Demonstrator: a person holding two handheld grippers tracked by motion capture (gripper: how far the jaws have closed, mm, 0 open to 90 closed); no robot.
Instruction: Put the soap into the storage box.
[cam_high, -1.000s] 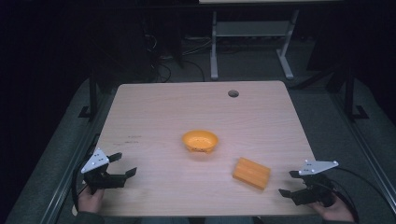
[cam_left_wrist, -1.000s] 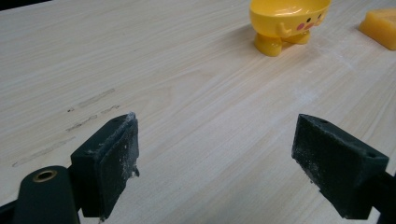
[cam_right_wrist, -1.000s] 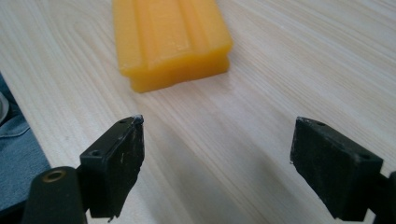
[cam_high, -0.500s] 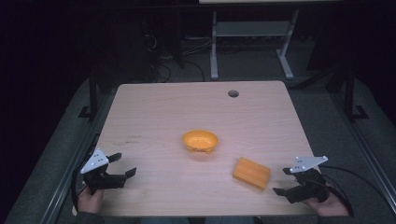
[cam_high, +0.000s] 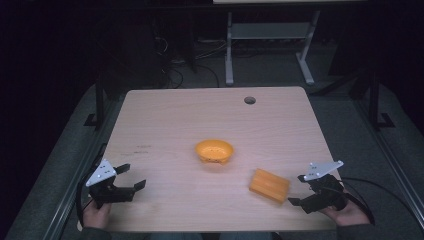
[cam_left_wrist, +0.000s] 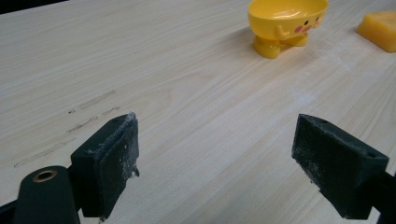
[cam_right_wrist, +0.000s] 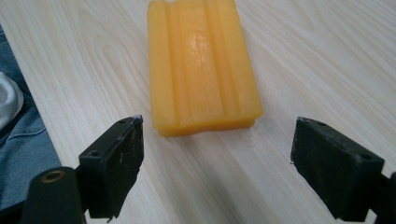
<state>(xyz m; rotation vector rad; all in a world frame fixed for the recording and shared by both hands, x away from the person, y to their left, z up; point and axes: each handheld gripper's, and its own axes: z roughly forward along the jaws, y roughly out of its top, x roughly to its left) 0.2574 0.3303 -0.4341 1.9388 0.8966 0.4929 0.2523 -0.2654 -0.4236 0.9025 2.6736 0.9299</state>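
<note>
A small yellow bowl (cam_high: 214, 151) with a cartoon face and little feet (cam_left_wrist: 286, 21) stands in the middle of the wooden table (cam_high: 170, 120). An orange ridged block (cam_high: 269, 185) lies flat at the front right, and in the right gripper view the block (cam_right_wrist: 201, 65) sits just ahead of the jaws. My right gripper (cam_high: 299, 190) (cam_right_wrist: 217, 165) is open, low over the table, pointing at the block's short end without touching it. My left gripper (cam_high: 132, 176) (cam_left_wrist: 215, 158) is open over bare wood at the front left, far from the bowl.
A round cable hole (cam_high: 249, 100) is near the table's far edge. A metal stand (cam_high: 270, 45) and cables are on the floor beyond the table. Blue denim (cam_right_wrist: 23, 140) shows past the table's near edge. Faint dark marks (cam_left_wrist: 88, 112) are on the wood at the left.
My right gripper has moved left toward the orange block. The left gripper, the bowl and the block have stayed where they were.
</note>
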